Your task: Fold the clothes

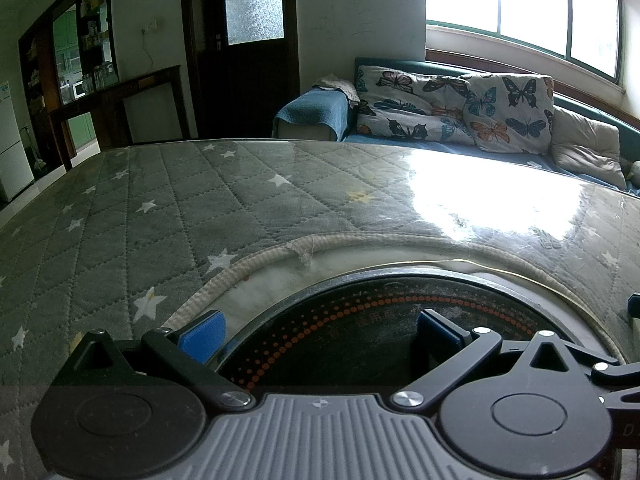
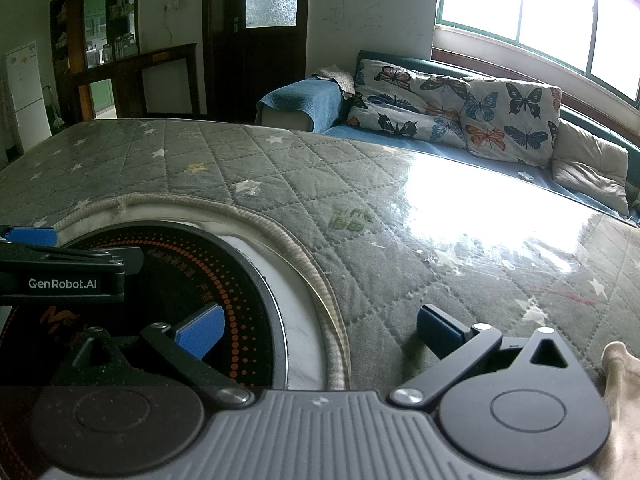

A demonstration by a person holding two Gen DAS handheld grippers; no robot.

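A corner of beige fabric (image 2: 620,392) shows at the lower right edge of the right wrist view, just right of my right gripper (image 2: 320,330); the rest of it is out of frame. The right gripper is open, its blue pads (image 2: 440,330) wide apart over the grey star-quilted table cover (image 2: 400,240), holding nothing. My left gripper (image 1: 320,334) is open too and hovers over a round black cooktop (image 1: 380,320) set into the table. No garment appears in the left wrist view. The left gripper's body (image 2: 60,272) also shows at the left of the right wrist view.
Glossy clear plastic overlays the quilted cover (image 1: 160,208). A beige braided rim (image 1: 260,260) rings the cooktop recess. Behind the table is a blue sofa with butterfly cushions (image 1: 460,108), then a dark door (image 1: 248,60), a sideboard (image 1: 120,96) and a white fridge (image 1: 10,140).
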